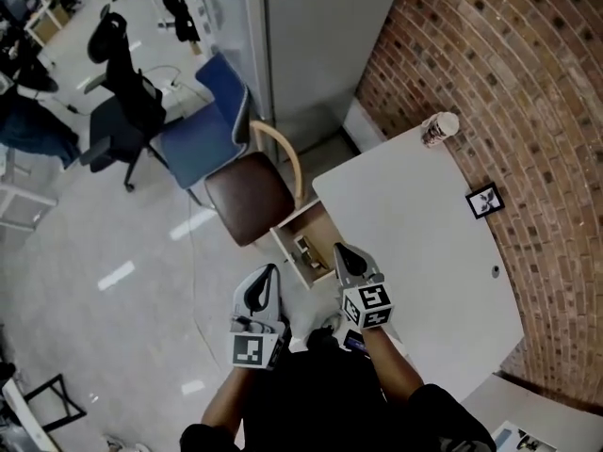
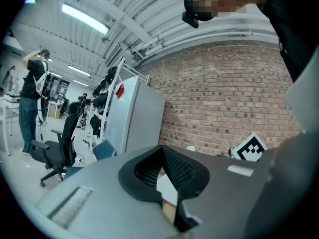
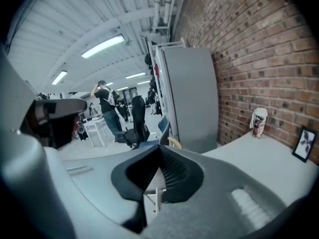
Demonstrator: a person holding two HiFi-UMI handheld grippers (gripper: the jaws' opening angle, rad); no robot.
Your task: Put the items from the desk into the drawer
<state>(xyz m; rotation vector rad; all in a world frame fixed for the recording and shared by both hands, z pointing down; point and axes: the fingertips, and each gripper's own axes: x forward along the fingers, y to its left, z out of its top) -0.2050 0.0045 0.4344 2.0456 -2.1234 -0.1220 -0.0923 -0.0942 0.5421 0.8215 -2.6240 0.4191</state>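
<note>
Both of the person's grippers are up at tabletop level, close to the open drawer [image 1: 306, 226]. The drawer sticks out from under the white tabletop [image 1: 405, 243] on the side where the person stands.

The left gripper [image 1: 267, 279] hangs just outside the drawer, on the side away from the tabletop. Its fingers [image 2: 177, 168] are closed tip to tip with nothing between them. The right gripper [image 1: 344, 255] sits at the drawer's other side, over the tabletop's edge. Its fingers [image 3: 172, 171] are also pressed together and hold nothing. Its marker cube [image 1: 367, 306] faces up toward the person.

Something small and pale lies inside the drawer, but I can't make out what it is.

Two things are on the tabletop, both well away from the drawer. A paper cup [image 1: 440, 128] stands upright at the far corner, diagonally across from the drawer and close to the brick wall [image 1: 490, 64]. A small black picture frame [image 1: 484, 201] sits along the wall edge, straight across the tabletop from the drawer. The right gripper view shows the same pair, the cup [image 3: 258, 122] standing and the frame [image 3: 304, 144] propped nearer the camera.

A brown-seated chair [image 1: 247, 199] stands just beyond the drawer on the floor side, nearly touching its outer corner.
</note>
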